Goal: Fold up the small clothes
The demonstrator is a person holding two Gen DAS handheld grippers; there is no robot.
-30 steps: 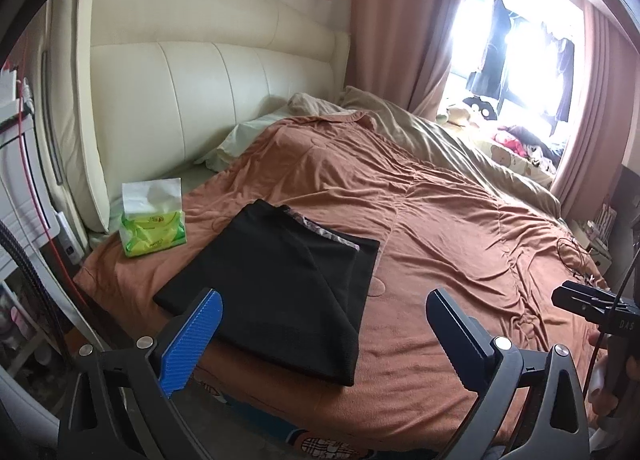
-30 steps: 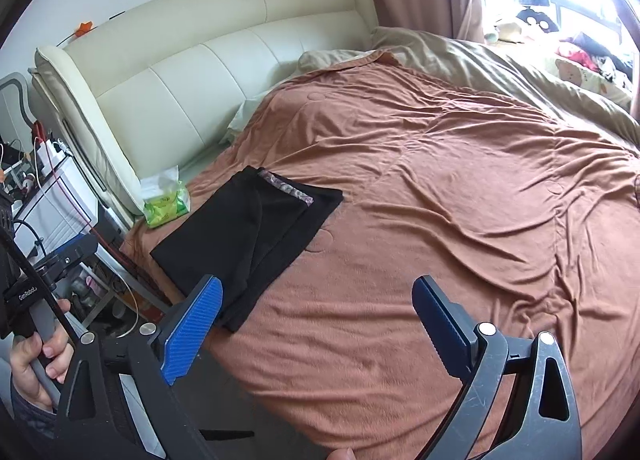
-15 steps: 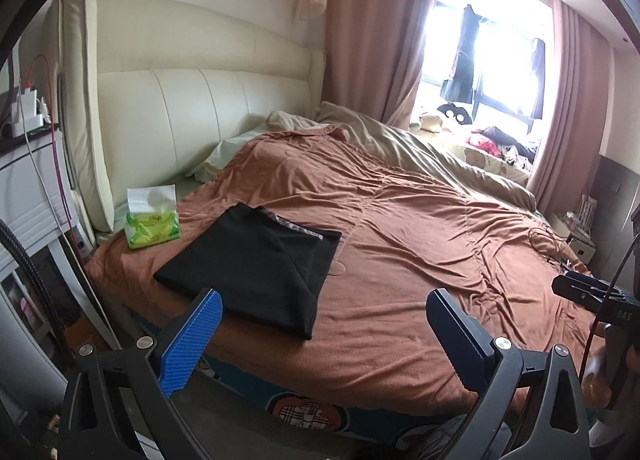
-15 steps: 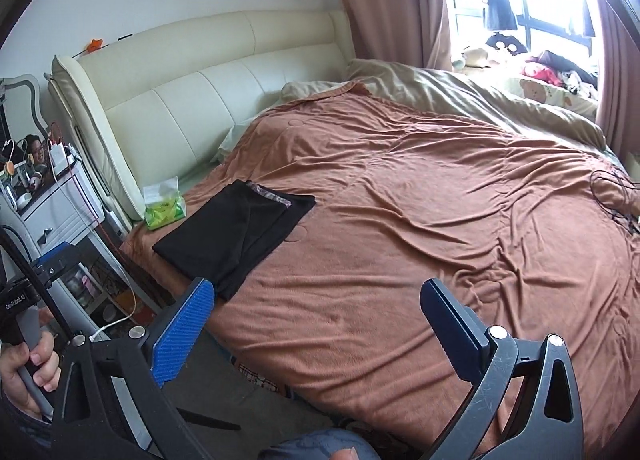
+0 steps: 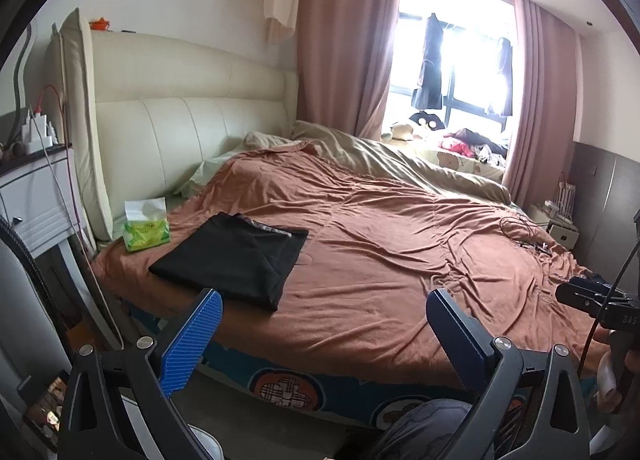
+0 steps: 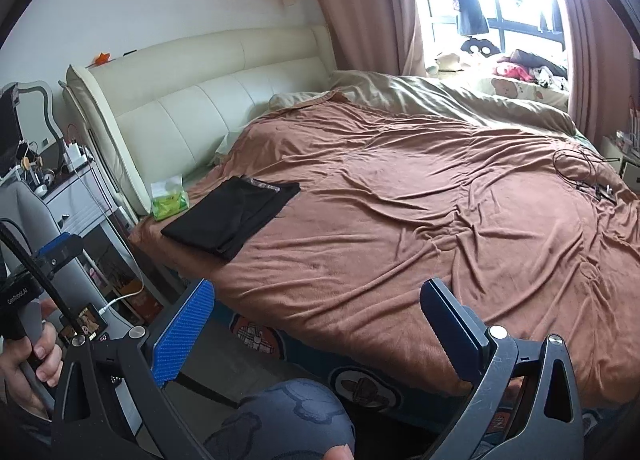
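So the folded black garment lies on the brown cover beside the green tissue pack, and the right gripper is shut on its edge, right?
Not quite. The right gripper is open and holds nothing, well short of the bed, as the right wrist view shows. The rest holds: the folded black garment lies on the brown cover beside the green tissue pack.

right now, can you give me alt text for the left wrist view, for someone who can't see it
A folded black garment lies on a rumpled brown bedspread near the cream padded headboard, with a green tissue pack beside it. In the foreground the left gripper stands open and empty, clear of the bed. Pink curtains frame a bright window behind.
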